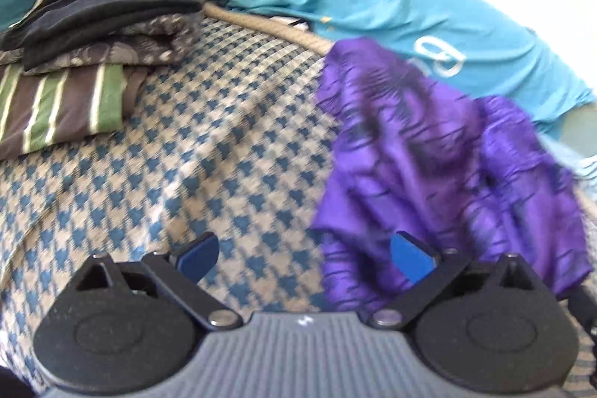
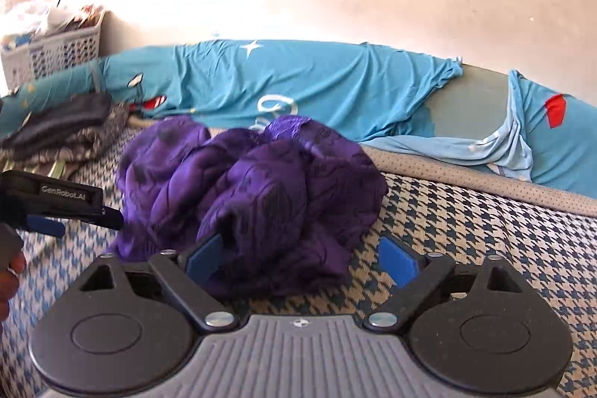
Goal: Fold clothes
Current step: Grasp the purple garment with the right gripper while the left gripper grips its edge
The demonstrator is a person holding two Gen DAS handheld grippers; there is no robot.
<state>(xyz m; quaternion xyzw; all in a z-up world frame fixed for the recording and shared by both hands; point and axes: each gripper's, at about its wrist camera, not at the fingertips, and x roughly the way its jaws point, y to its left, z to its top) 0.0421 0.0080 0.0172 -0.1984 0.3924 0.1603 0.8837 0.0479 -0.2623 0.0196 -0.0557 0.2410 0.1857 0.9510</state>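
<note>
While crumpled, purple garment (image 2: 253,196) shows no clear axis.

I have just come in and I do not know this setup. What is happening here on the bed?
A person is folding clothes with a handheld gripper in each hand. A crumpled purple garment lies in a heap on the checked bedcover, not yet spread out. Both grippers are open and hold nothing: the right gripper points at the heap's near edge, and the left gripper is beside it. A stack of folded clothes already sits to the left, near a blue sheet bunched along the wall.
</note>
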